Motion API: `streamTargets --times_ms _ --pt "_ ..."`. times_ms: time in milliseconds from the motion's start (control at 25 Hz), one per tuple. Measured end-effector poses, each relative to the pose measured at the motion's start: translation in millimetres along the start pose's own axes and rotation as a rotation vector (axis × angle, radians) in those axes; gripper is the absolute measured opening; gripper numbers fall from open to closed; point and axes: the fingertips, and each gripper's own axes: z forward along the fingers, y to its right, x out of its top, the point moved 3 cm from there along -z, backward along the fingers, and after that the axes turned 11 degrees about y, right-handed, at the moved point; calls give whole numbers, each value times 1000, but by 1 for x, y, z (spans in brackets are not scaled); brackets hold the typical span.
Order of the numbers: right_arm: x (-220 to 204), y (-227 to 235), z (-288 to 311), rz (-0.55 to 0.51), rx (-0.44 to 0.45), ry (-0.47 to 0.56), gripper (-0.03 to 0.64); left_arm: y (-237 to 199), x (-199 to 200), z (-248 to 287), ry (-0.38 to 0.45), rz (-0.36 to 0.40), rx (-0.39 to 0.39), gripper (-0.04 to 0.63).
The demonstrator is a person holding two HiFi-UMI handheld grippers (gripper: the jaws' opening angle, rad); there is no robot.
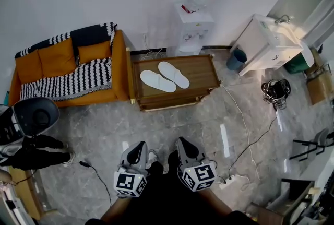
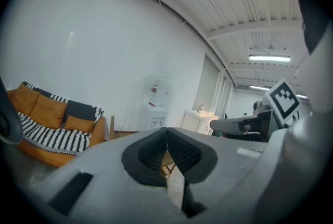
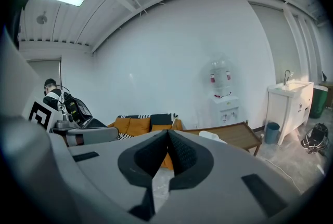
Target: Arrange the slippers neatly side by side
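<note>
2 closed, forward-pointing: left claw (image 1: 139,145) beside right claw (image 1: 183,141).

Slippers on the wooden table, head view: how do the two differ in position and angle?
The left-hand slipper lies nearer the front edge of the table; the right-hand slipper sits further back, toward the wall. The left-hand slipper lies flatter across the picture, while the right-hand slipper slants more steeply, so they are not parallel. Both are white, similar in size, and close together on the table.
</note>
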Motion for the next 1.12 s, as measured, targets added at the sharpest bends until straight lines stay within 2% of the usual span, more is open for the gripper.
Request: streamTargets --times_ms 240,680,1120 --pt "-4 -1 11 -7 -9 3 12 -10 -3 8 -3 -6 -6 17" --pt "3 34 63 4 0 -8 12 -29 5 59 -5 12 13 17" --pt "26 95 132 7 45 -30 12 -39 16 147 -7 20 59 17"
